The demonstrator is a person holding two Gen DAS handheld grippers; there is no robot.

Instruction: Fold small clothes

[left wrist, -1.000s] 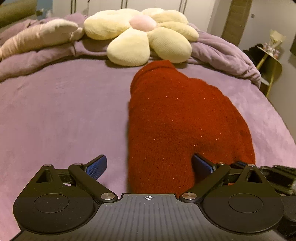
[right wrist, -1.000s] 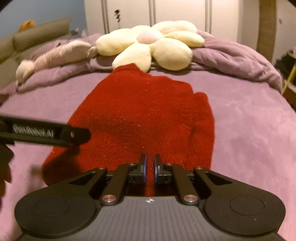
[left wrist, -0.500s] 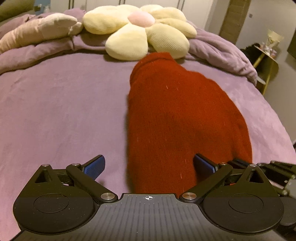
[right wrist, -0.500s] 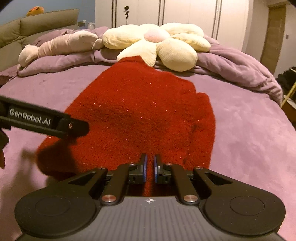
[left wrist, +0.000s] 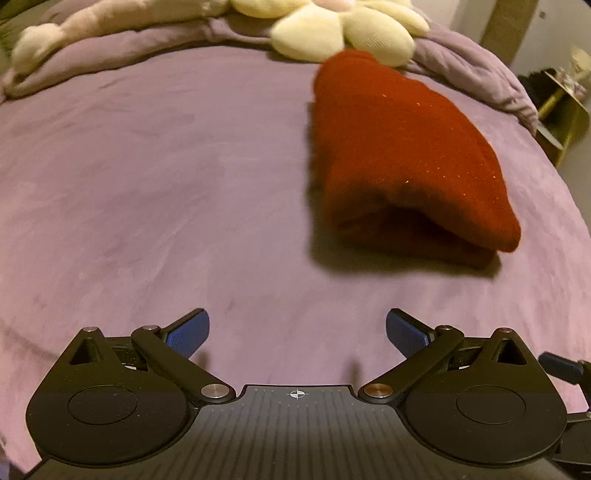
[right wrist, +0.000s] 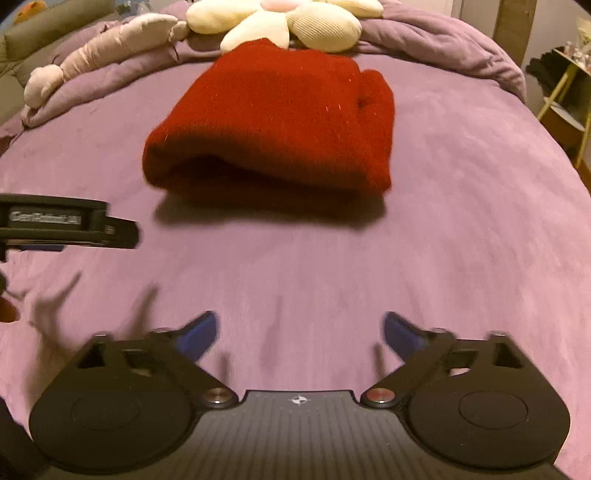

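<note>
Knitwear sits doubled over now: the fuzzy dark-red knitted garment (left wrist: 402, 147) lies as a thick folded bundle on the purple plush bedspread (left wrist: 147, 184), its far end touching the cream flower-shaped cushion (left wrist: 343, 29), its near edge showing stacked layers with a dark gap between them. A second ago it was spread long and flat, reaching right up under both tools, with the right gripper (right wrist: 298, 334) pinched tight on its near hem; that hem has since been carried over toward the cushion and let go. Both tools have pulled back from the cushion, bare bedspread between them and the bundle. The left gripper (left wrist: 297, 328) has its blue pads spread wide with nothing between them, and the right one is likewise spread and empty. I judge this fold finished; what remains is perhaps a second fold or some tidying, since the top layer bulges loosely
</note>
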